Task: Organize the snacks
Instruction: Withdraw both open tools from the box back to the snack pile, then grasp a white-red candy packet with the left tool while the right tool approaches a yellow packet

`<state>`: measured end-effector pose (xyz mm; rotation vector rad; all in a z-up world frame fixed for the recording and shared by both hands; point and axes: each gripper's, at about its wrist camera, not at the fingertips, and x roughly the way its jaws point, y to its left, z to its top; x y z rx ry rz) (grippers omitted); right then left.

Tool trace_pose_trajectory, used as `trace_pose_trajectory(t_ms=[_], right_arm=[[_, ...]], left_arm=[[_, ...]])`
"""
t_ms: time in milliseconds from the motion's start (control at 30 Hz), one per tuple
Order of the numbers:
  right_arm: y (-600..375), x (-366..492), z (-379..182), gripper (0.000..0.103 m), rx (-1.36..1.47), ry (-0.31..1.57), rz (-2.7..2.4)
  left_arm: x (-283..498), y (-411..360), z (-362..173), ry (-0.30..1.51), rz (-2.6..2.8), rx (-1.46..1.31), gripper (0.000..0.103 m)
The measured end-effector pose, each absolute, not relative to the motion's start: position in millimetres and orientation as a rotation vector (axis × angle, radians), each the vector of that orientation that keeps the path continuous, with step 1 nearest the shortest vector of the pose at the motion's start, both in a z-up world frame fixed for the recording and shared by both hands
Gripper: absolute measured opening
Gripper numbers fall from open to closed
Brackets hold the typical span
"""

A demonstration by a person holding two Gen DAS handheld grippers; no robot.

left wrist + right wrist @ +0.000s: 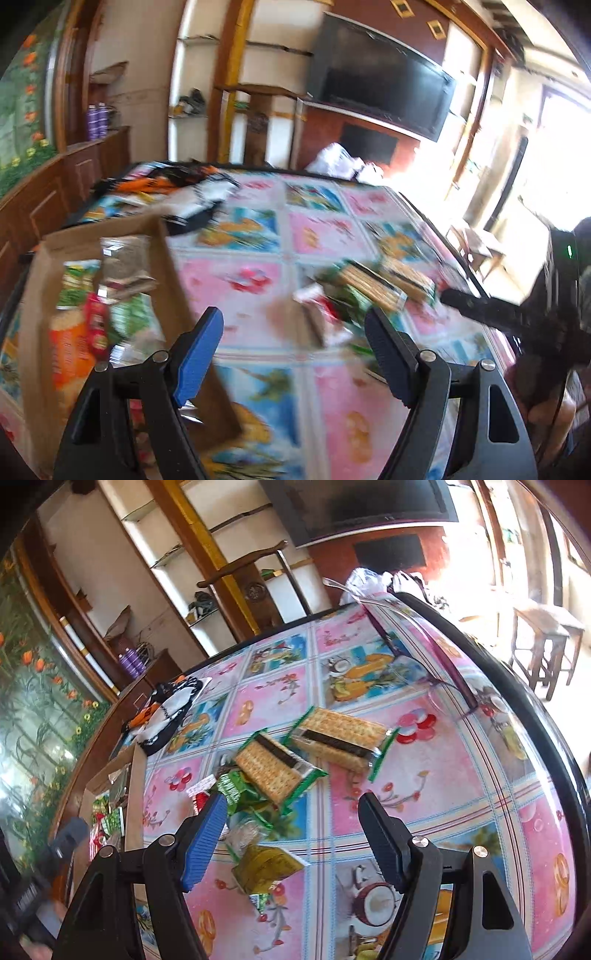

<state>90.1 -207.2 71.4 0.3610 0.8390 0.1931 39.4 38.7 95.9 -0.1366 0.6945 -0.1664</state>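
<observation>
A: The floral tablecloth (424, 775) still carries cracker packs (340, 734) at twelve o'clock of the right gripper (291, 812).

B: Partly done: the cardboard box (40, 295) at nine o'clock holds several packets. Left gripper (293, 328) and right both gape wide, empty.

A black television (380, 70) hangs above the patterned tablecloth (424, 782).
</observation>
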Motion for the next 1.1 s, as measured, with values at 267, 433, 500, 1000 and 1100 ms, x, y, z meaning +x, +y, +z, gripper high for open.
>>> trace_pose_trajectory(t_ms=[267,433,500,1000,1100], right_arm=[[-227.8,94.0,67.8,0.077,0.419,0.873,0.154],[-235.8,96.0,64.4,0.077,0.447,0.897,0.149],[-235.4,97.3,62.0,0.077,0.455,0.912,0.159],[-229.6,104.4,35.2,0.065,0.549,1.030,0.250],[-217.2,106.0,27.8,0.065,0.543,1.070,0.298]], left_arm=[[57.8,-20.3,85.9,0.782,-0.210,-0.105,0.078],[63.2,-34.4,65.4,0.817,-0.239,-0.070,0.078],[64.8,-32.3,57.0,0.834,-0.227,-0.055,0.078],[83.1,15.3,47.8,0.929,-0.177,-0.220,0.066],[84.6,29.8,50.3,0.921,-0.145,-0.279,0.061]])
